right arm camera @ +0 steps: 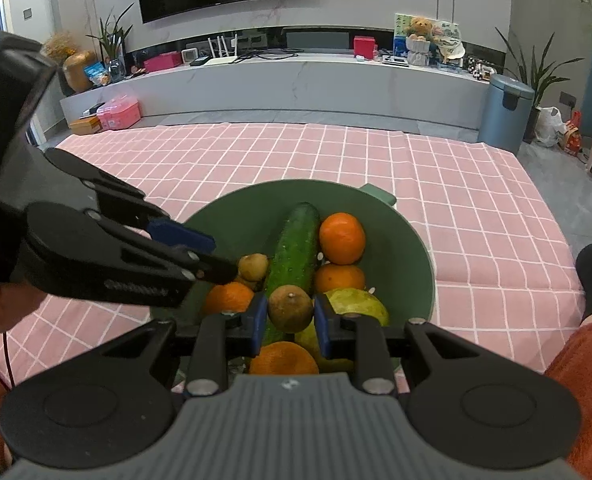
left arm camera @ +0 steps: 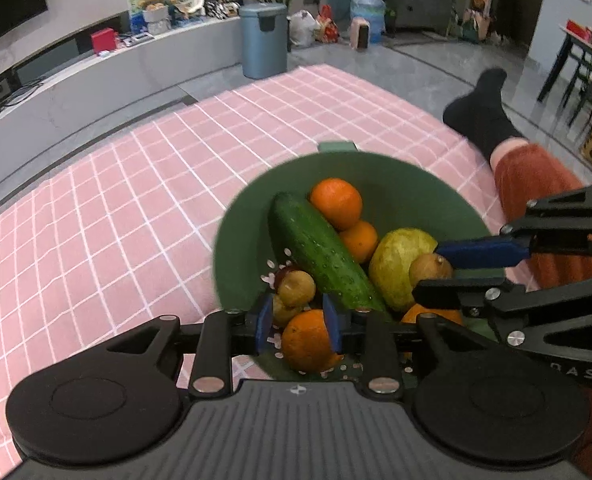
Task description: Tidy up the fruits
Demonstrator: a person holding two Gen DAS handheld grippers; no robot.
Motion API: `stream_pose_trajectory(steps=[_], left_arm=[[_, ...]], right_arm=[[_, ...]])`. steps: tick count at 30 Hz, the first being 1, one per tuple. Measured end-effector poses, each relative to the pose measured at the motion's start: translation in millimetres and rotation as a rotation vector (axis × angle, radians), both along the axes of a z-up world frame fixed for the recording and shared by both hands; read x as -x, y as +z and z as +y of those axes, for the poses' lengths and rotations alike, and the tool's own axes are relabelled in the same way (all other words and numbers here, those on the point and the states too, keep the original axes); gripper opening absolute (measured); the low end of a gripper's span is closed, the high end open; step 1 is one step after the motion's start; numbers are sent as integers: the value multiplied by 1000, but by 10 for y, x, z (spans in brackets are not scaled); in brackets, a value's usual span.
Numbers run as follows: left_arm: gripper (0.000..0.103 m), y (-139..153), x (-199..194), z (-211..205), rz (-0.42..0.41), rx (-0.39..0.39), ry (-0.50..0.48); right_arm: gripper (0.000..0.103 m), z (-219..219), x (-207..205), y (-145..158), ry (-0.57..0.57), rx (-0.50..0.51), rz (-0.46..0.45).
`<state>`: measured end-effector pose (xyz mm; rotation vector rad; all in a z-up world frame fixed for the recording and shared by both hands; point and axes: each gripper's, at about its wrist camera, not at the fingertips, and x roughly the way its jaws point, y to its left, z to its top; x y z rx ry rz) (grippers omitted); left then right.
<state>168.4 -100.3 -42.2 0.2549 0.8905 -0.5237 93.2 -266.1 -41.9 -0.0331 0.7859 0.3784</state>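
Observation:
A green bowl (left arm camera: 399,184) (right arm camera: 419,256) on the pink checked cloth holds a cucumber (left arm camera: 315,248) (right arm camera: 297,248), several oranges (left arm camera: 335,202) (right arm camera: 341,238), a yellow-green fruit (left arm camera: 399,264) (right arm camera: 359,304) and small brown fruits. My left gripper (left arm camera: 299,322) sits over the bowl's near side, its blue pads astride an orange (left arm camera: 305,340) and a small brown fruit (left arm camera: 296,282); whether it grips is unclear. It shows in the right wrist view (right arm camera: 216,256) too. My right gripper (right arm camera: 290,320) is shut on a brown fruit (right arm camera: 290,308), seen from the left wrist (left arm camera: 435,268) too.
The pink checked cloth (left arm camera: 136,184) (right arm camera: 475,208) spreads around the bowl. A person's socked foot (left arm camera: 483,116) and orange-clad leg (left arm camera: 535,184) lie at the cloth's right edge. A blue-grey bin (left arm camera: 264,40) (right arm camera: 503,112) stands on the floor beyond.

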Motion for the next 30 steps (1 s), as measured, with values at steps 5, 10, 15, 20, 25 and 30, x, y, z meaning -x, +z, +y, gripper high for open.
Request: stream_pose_trajectory(steps=[5,10,15,20,25,30], left_arm=[[37,167,93,191,-28,75,54],[37,253,193,419,-51,111,130],[38,229,268,588,-67,65,191],[38,161,328,725,-45,78,234],[38,106,384,762,-31,87,245],[38,66,441,791,-8,105,244]], right_arm=[[21,21,-80,66,62,-24,40],[21,148,-237,120,173,-20,119],[21,282,-423,66,234,25,215],[21,383,-613,-142,266,42,369],[22,497,-677,-240,282,91,406],[22,567,-681,-282,278,101,421]])
